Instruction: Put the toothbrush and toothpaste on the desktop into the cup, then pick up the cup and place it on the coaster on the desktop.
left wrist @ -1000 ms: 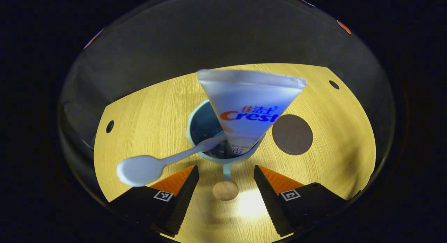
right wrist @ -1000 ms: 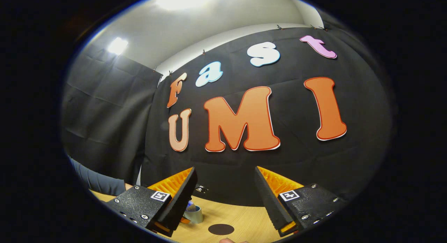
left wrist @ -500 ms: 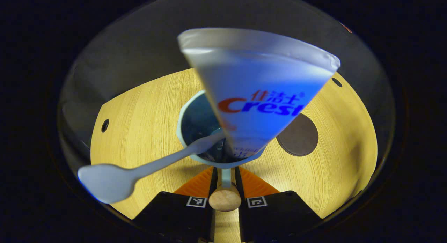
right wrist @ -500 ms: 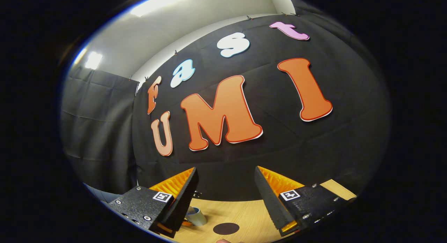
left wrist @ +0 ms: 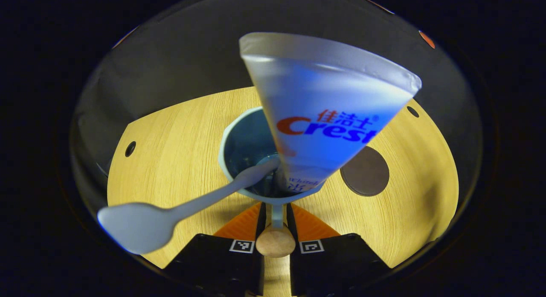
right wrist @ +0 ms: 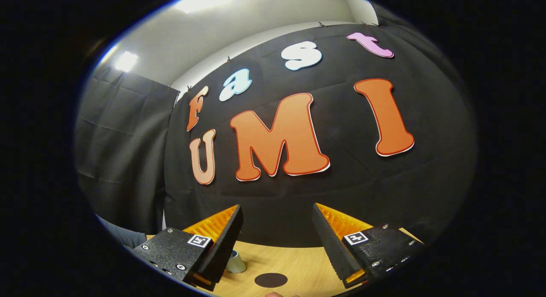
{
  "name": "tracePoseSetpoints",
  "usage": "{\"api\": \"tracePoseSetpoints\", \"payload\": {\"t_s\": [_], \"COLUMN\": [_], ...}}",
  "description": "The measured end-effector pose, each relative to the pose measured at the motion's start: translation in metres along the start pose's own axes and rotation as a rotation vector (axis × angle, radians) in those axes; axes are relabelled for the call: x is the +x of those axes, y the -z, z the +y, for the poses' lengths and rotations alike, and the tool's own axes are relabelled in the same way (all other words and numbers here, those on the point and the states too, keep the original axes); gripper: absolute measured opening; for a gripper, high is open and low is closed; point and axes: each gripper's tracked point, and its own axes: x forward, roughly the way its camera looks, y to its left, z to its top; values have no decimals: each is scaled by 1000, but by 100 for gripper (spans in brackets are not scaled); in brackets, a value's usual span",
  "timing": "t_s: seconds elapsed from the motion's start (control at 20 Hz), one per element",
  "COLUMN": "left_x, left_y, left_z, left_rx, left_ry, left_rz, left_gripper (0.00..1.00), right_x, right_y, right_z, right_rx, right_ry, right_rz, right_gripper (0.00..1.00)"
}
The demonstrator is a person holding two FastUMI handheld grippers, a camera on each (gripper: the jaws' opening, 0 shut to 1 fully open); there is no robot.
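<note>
Behind toothpaste (left wrist: 324,117), coaster (left wrist: 367,173) seemingly part-hidden

Wood-grain desktop (left wrist: 179,147), glossy plastic toothpaste (left wrist: 324,117), matt coaster (left wrist: 366,171)

In the left gripper view the toothpaste (left wrist: 324,117) hid the far rim of the cup (left wrist: 239,130) and the near-left edge of the coaster (left wrist: 367,171). The toothbrush (left wrist: 179,209) was blurred at its near end. In the right gripper view a finger (right wrist: 222,246) covered most of the cup (right wrist: 235,262).
</note>
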Motion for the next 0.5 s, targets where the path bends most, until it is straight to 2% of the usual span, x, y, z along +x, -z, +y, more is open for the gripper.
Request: {"api": "tracePoseSetpoints", "payload": {"t_s": [0.1, 0.15, 0.3, 0.35, 0.4, 0.5], "left_x": [-22, -42, -61, -70, -73, -53], "left_y": [-42, -73, -152, -160, -170, -178], "left_z": [4, -1, -30, -54, -72, -82], "left_rx": [8, 13, 36, 46, 56, 78], "left_ry": [12, 18, 50, 59, 73, 100], "left_rz": [-16, -21, -38, -42, -45, -47], "left_gripper": [24, 23, 23, 24, 24, 24], "right_x": [-1, -2, -4, -6, -7, -9], "right_y": [1, 1, 2, 0, 0, -5], "right_z": [-4, -6, -14, -17, -20, -19], "right_rx": [11, 17, -8, -24, -36, -51], "right_ry": [8, 11, 28, 35, 42, 41], "right_rz": [8, 12, 15, 13, 12, 1], "right_gripper": [98, 98, 97, 100, 97, 98]}}
